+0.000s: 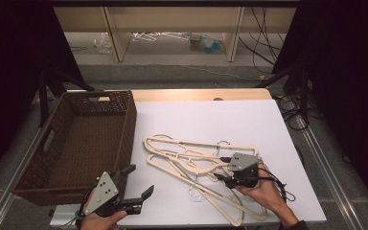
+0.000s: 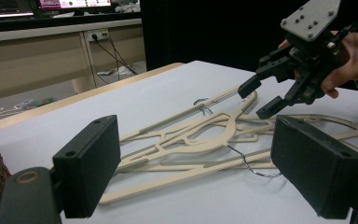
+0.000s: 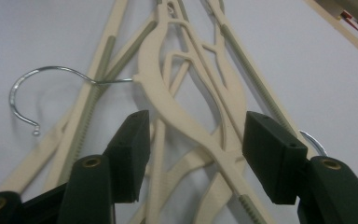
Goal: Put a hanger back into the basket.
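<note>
At lower left, the left gripper (image 1: 133,188) is held wide open and empty, while the right gripper's (image 3: 193,154) parted jaws are lowered astride the piled hangers (image 1: 196,165), seemingly for grasping.

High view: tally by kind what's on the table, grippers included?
Brown wicker basket: 1
Cream hangers: 3, as best the tangled pile shows
Grippers: 2, the left gripper and the right gripper, both open
Total: 6
</note>
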Action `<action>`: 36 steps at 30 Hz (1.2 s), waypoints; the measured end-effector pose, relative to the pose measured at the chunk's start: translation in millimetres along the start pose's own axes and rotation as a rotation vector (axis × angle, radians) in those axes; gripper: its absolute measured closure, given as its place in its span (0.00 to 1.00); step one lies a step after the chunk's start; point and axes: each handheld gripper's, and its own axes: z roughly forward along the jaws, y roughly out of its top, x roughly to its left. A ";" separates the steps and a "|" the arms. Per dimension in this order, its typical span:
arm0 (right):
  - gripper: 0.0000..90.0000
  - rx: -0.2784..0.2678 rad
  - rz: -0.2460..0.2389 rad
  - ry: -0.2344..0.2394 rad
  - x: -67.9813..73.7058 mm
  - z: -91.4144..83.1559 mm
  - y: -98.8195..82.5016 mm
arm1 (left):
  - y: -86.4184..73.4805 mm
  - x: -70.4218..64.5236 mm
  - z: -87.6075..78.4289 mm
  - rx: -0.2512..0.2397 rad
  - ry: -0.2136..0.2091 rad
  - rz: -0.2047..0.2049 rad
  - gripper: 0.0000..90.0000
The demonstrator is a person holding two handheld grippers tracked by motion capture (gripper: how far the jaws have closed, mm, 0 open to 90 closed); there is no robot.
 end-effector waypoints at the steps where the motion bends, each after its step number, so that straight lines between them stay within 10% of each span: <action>1: 0.50 0.002 -0.006 0.007 -1.9 2.9 0.5 | -0.5 0.2 0.9 -0.010 -0.006 0.001 0.18; 36: 0.64 0.097 -0.109 0.273 -13.4 59.3 15.6 | -1.0 0.1 1.2 0.010 0.005 0.005 0.18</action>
